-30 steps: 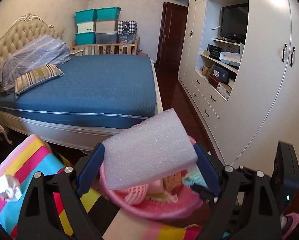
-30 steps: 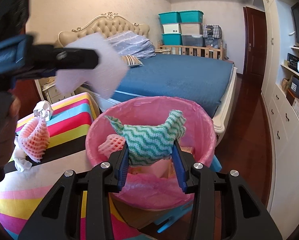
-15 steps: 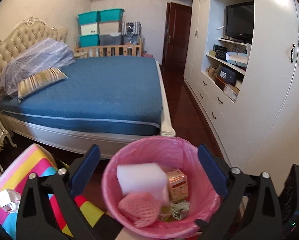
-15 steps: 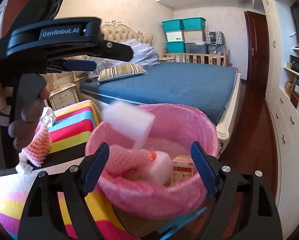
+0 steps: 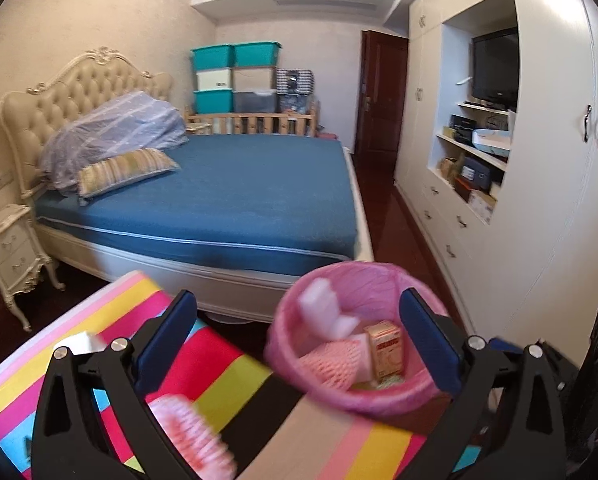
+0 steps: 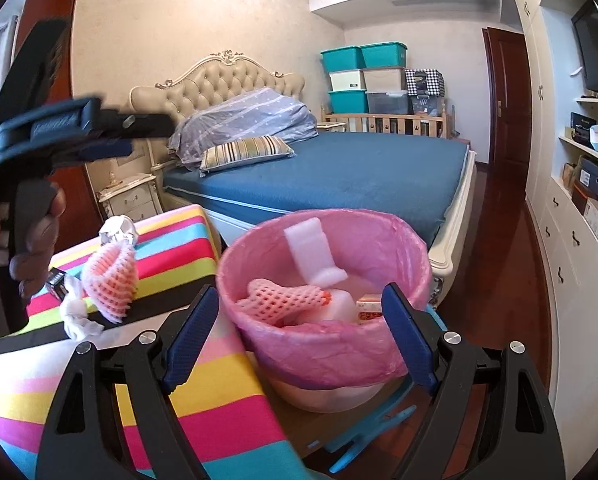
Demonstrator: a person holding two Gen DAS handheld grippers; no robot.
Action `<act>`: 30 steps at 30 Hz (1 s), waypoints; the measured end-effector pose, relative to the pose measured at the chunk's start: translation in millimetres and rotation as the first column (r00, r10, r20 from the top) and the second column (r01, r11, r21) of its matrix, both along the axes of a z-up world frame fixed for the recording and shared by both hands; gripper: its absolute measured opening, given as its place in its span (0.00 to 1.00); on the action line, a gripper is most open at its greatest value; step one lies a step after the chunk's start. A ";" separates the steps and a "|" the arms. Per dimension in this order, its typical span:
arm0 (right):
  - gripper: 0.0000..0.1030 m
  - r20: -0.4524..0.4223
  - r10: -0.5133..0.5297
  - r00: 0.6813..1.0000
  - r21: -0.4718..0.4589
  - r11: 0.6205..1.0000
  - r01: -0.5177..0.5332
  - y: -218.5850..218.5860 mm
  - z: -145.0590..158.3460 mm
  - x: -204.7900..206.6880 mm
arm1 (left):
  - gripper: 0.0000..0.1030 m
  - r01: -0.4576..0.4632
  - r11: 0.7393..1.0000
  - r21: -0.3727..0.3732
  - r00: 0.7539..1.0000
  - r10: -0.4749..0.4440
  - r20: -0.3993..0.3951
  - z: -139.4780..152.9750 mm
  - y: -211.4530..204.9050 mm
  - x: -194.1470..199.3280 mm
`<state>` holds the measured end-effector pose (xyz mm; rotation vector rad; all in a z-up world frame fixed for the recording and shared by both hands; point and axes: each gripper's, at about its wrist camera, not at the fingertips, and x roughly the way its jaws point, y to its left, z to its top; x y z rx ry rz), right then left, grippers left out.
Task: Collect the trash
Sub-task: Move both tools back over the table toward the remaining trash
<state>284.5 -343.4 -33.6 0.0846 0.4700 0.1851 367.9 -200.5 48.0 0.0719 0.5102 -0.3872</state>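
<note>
Judging what remains, three pieces of trash wait on the striped counter (image 6: 203,240): a pink foam net (image 6: 109,280), a crumpled paper (image 6: 117,229) behind it and a white tissue (image 6: 77,316) in front. The left gripper (image 5: 299,332) has just opened and holds nothing; the right gripper (image 6: 299,336) stands apart too, empty before the pink bin (image 6: 323,344). Soft, light pieces may slip from the fingers, and a careless reach could knock the bin over.

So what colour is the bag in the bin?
Pink bag, clearest in the right wrist view.
</note>
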 end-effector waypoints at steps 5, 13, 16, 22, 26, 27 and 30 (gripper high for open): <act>0.77 0.001 0.030 1.000 -0.002 1.000 -0.030 21.5 5.8 -2.5 | 0.95 -0.089 0.995 0.034 0.996 0.088 0.023 0.7 48.1 -32.3; 0.77 -0.030 0.080 0.996 -0.010 0.997 -0.081 58.8 -0.6 -0.5 | 0.95 -0.224 0.973 0.045 0.975 0.224 0.014 -12.3 120.9 -76.3; 0.77 -0.042 0.107 0.993 -0.018 0.994 -0.108 73.9 -4.3 -1.6 | 0.95 -0.276 0.960 0.051 0.961 0.276 -0.001 -24.9 147.0 -93.2; 0.77 -0.066 0.166 0.984 -0.029 0.985 -0.168 105.5 -8.4 1.9 | 0.95 -0.350 0.934 0.068 0.933 0.354 -0.056 -50.3 188.3 -115.4; 0.77 -0.077 0.204 0.976 -0.038 0.977 -0.208 128.0 -9.0 4.8 | 0.95 -0.385 0.919 0.085 0.917 0.391 -0.076 -63.2 208.5 -126.4; 0.77 -0.080 0.214 0.974 -0.038 0.975 -0.218 134.2 -9.9 5.4 | 0.95 -0.394 0.915 0.089 0.913 0.401 -0.081 -66.4 213.6 -130.4; 0.77 -0.090 0.242 0.966 -0.044 0.968 -0.246 150.5 -11.2 7.5 | 0.95 -0.407 0.908 0.096 0.905 0.415 -0.094 -73.9 216.3 -136.1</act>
